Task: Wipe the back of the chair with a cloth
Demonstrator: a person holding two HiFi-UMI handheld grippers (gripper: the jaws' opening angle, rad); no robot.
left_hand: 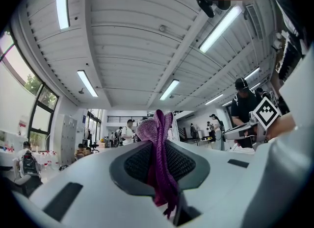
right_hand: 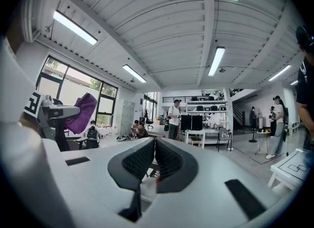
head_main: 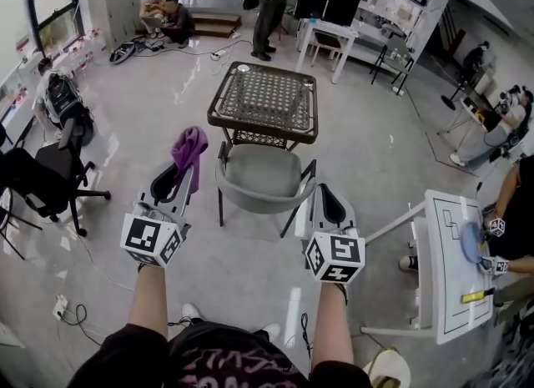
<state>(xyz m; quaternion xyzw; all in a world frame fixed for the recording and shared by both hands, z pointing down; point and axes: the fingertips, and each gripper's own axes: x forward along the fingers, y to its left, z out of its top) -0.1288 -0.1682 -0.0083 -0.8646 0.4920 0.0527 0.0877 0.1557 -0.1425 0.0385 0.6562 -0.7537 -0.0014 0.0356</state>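
Note:
A grey chair (head_main: 259, 179) with black legs stands in front of me, its curved back toward me. My left gripper (head_main: 178, 173) is raised left of the chair and is shut on a purple cloth (head_main: 188, 147) that sticks up past the jaws. The same cloth (left_hand: 158, 153) fills the gap between the pads in the left gripper view. My right gripper (head_main: 328, 199) hangs to the right of the chair, jaws closed with nothing between them (right_hand: 152, 157). In the right gripper view the cloth (right_hand: 81, 113) shows at the far left. Neither gripper touches the chair.
A dark wicker table (head_main: 264, 101) stands just behind the chair. A black office chair (head_main: 46, 173) is at the left, a white table (head_main: 455, 265) at the right with a person beside it. Several people and desks (head_main: 329, 32) occupy the far room. Cables lie on the floor.

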